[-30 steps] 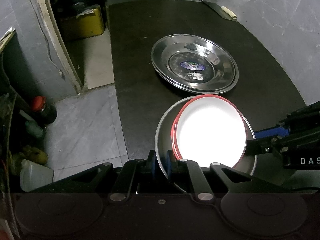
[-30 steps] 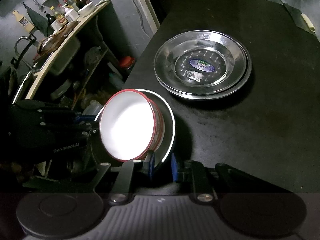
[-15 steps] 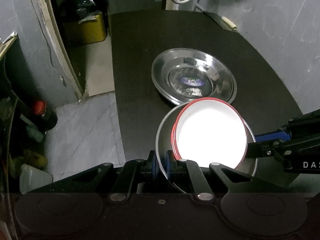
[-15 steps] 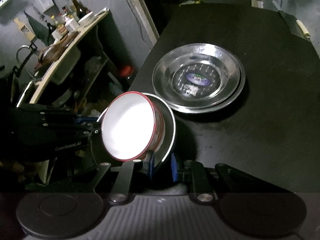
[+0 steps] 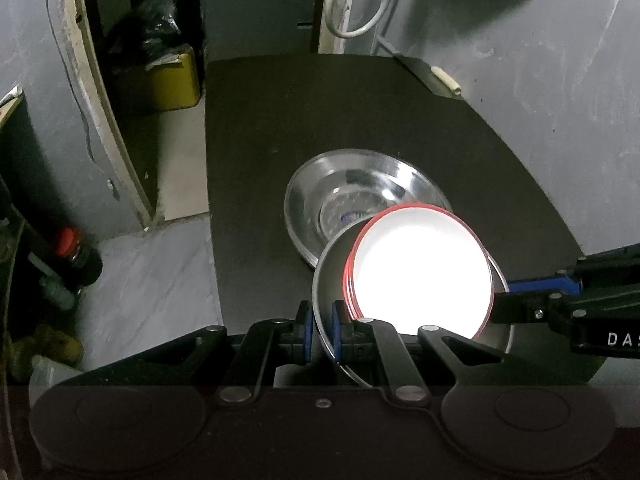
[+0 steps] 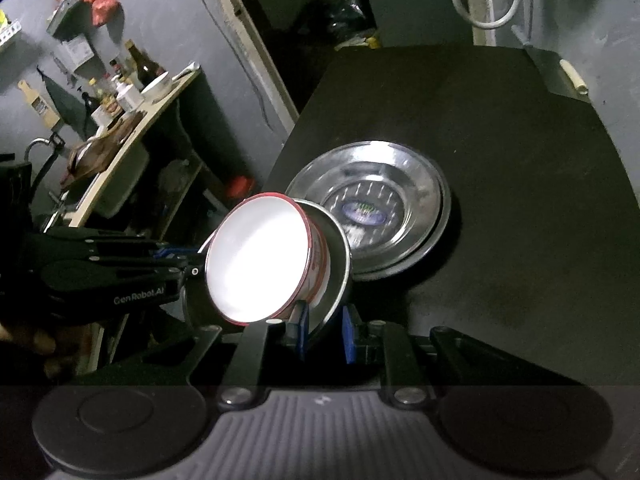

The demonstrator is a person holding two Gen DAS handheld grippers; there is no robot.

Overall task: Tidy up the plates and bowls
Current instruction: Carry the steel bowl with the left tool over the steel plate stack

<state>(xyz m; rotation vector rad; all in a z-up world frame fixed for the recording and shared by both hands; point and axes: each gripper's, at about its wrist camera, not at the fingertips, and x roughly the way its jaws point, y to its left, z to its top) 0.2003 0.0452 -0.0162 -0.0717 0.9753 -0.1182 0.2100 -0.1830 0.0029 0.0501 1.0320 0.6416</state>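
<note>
A steel plate (image 5: 326, 288) carries a white bowl with a red rim (image 5: 420, 268). My left gripper (image 5: 320, 334) is shut on the plate's near edge. My right gripper (image 6: 324, 334) is shut on the plate's opposite edge (image 6: 338, 280); it shows at the right of the left wrist view (image 5: 536, 296). The plate and bowl (image 6: 260, 264) are held above the black table (image 5: 280, 120), tilted, in front of a stack of steel plates (image 5: 360, 196) that lies on the table (image 6: 384, 204).
A knife with a pale handle (image 5: 444, 80) lies at the table's far right edge. Left of the table are a grey floor (image 5: 152, 280), a red-capped bottle (image 5: 76, 256), a yellow box (image 5: 172, 80) and a cluttered shelf (image 6: 120, 120).
Both grippers have lifted the steel plate and bowl and drawn back. The stack of plates on the table now looks farther away and is partly hidden behind the bowl.
</note>
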